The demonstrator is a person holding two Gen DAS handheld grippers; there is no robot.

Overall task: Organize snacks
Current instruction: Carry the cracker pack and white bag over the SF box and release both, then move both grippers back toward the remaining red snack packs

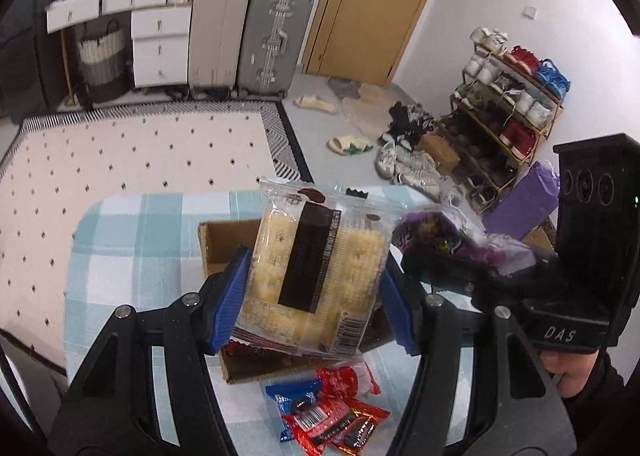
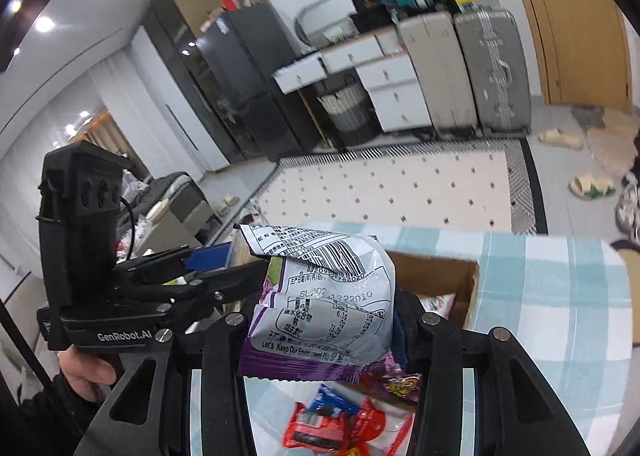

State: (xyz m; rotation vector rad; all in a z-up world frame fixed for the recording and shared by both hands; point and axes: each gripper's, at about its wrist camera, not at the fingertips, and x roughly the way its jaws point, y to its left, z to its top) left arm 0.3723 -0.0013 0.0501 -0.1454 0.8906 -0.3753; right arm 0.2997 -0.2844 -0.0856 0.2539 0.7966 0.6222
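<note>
My left gripper (image 1: pixel 314 288) is shut on a clear packet of pale yellow cakes (image 1: pixel 320 272) with a black label, held above an open cardboard box (image 1: pixel 224 244) on the checked tablecloth. My right gripper (image 2: pixel 324 320) is shut on a purple and white snack bag (image 2: pixel 328 304), held over the near edge of the same cardboard box (image 2: pixel 452 276). In the left wrist view, the right gripper (image 1: pixel 448 256) with its purple bag (image 1: pixel 432 232) hangs just right of the cakes. Several red and blue snack packets (image 1: pixel 332 412) lie on the cloth in front of the box, and the same red and blue packets (image 2: pixel 340 424) show below the purple bag.
The small table has a blue and white checked cloth (image 1: pixel 132 256). Beyond it lie a dotted rug (image 1: pixel 140 151), suitcases (image 1: pixel 276 35), white drawers, a wooden door, a shoe rack (image 1: pixel 508 115) and loose slippers. A purple box (image 1: pixel 520 203) stands at the table's right.
</note>
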